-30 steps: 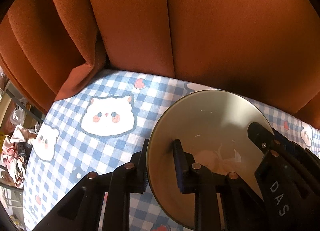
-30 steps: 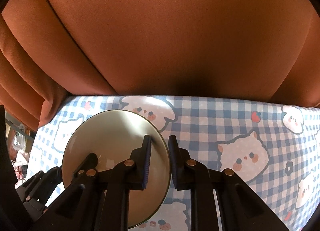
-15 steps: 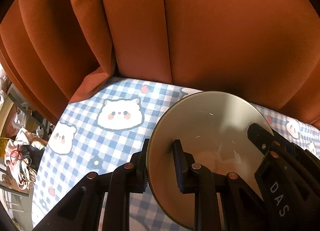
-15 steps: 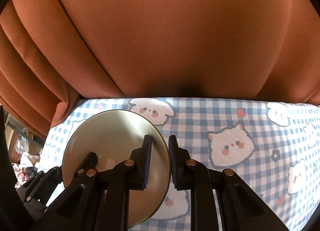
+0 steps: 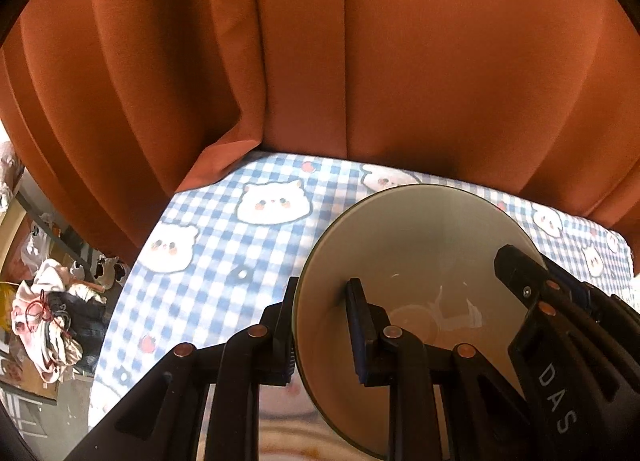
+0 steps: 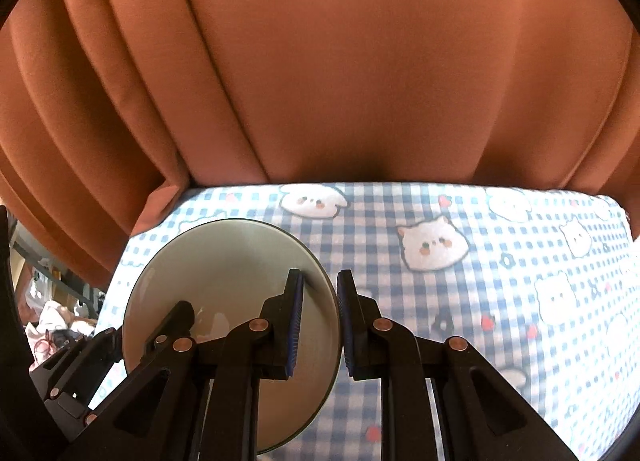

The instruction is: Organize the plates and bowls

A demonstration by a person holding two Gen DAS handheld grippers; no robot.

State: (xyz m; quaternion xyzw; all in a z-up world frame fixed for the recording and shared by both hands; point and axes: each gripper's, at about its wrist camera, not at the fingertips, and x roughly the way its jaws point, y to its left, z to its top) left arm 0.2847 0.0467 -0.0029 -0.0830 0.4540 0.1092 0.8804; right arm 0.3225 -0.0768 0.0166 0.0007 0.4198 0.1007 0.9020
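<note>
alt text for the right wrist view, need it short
Both grippers clamp opposite rims of one pale green bowl: the right gripper on its right rim, the left gripper entering from lower left. Beneath lies a blue checked tablecloth with cartoon animal faces; behind hangs a rust-orange curtain.

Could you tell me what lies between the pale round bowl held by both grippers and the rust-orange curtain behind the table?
Only bare blue-checked tablecloth with animal faces separates bowl from curtain, in both wrist views.
</note>
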